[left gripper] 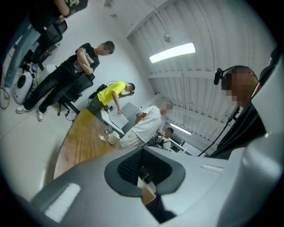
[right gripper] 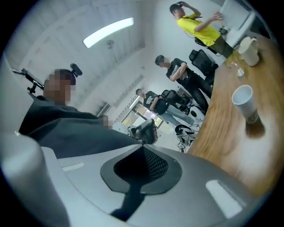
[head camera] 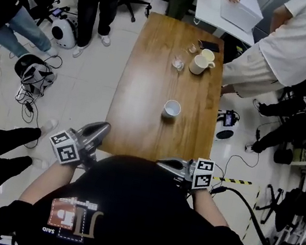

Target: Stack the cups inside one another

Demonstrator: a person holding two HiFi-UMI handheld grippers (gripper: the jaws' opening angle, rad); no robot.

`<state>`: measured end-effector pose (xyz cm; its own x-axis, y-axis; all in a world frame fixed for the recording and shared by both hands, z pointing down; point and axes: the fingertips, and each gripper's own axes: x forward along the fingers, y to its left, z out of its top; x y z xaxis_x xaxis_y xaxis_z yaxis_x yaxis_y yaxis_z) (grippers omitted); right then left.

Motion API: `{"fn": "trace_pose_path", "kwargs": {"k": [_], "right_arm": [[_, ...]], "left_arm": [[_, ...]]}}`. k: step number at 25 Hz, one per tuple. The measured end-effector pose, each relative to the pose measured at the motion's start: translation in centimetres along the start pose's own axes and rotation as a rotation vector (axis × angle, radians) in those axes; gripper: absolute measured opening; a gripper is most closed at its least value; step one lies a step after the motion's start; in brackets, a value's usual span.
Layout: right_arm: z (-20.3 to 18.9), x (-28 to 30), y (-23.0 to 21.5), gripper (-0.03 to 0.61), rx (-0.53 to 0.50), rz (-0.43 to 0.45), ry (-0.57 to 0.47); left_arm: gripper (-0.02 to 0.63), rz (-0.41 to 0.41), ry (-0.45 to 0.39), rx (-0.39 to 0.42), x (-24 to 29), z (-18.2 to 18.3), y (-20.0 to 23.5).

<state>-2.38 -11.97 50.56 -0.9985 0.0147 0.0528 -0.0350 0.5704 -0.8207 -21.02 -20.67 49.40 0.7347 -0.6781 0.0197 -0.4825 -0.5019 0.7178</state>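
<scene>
On the long wooden table (head camera: pixel 147 88) a white cup (head camera: pixel 171 109) stands alone near the middle right. Farther back are a white mug with a handle (head camera: pixel 198 65), a second pale cup (head camera: pixel 208 55) behind it and a small clear glass (head camera: pixel 178 64). My left gripper (head camera: pixel 105 126) hovers at the table's near left corner, shut and holding nothing. At the near edge my right gripper (head camera: pixel 161 163) points left, also shut and holding nothing. The right gripper view shows the lone cup (right gripper: pixel 243 100) and the mug (right gripper: pixel 250 48) well beyond the closed jaws. In the left gripper view the mug (left gripper: pixel 114 138) is far off.
A dark phone (head camera: pixel 210 46) lies at the table's far end. Several people stand or sit around the table, one close by its right side (head camera: pixel 270 57). Cables and gear (head camera: pixel 35 77) lie on the floor to the left. A white table (head camera: pixel 231 9) stands behind.
</scene>
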Motion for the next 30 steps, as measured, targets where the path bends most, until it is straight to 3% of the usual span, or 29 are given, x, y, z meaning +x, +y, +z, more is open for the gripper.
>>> {"fn": "trace_pose_path", "kwargs": {"k": [5, 8, 10, 12, 14, 17, 20, 25, 30], "right_arm": [[-3.6, -0.3, 1.0, 0.012, 0.153, -0.027, -0.023], [-4.9, -0.7, 1.1, 0.020, 0.271, -0.034, -0.003], [-6.1, -1.2, 1.5, 0.012, 0.282, -0.055, 0.035], [-6.5, -2.7, 2.6, 0.012, 0.189, -0.082, 0.009], [-6.0, -5.4, 3.8, 0.012, 0.066, -0.112, -0.105], [-5.1, -10.8, 5.6, 0.012, -0.075, -0.170, -0.272], [-5.5, -15.9, 8.1, 0.012, -0.177, -0.225, -0.330], [-8.3, -20.4, 12.9, 0.012, -0.253, -0.229, -0.320], [-11.6, -21.6, 16.5, 0.012, -0.259, -0.239, -0.349]], "left_arm": [[0.003, -0.122, 0.115, 0.024, 2.0, -0.8, -0.6], [0.003, -0.157, 0.138, 0.031, 2.8, -1.8, -2.0], [0.003, -0.173, 0.134, 0.036, 2.8, -2.8, -3.9], [0.003, -0.174, 0.118, 0.053, 2.1, -3.9, -6.2], [0.003, -0.153, 0.086, 0.076, 1.1, -5.0, -8.4], [0.003, -0.094, 0.028, 0.116, -0.9, -7.5, -11.7], [0.002, -0.014, -0.021, 0.140, -3.3, -11.1, -15.4], [0.003, 0.085, -0.051, 0.148, -8.0, -16.6, -22.0], [0.003, 0.134, -0.094, 0.188, -13.2, -18.0, -26.4]]}}
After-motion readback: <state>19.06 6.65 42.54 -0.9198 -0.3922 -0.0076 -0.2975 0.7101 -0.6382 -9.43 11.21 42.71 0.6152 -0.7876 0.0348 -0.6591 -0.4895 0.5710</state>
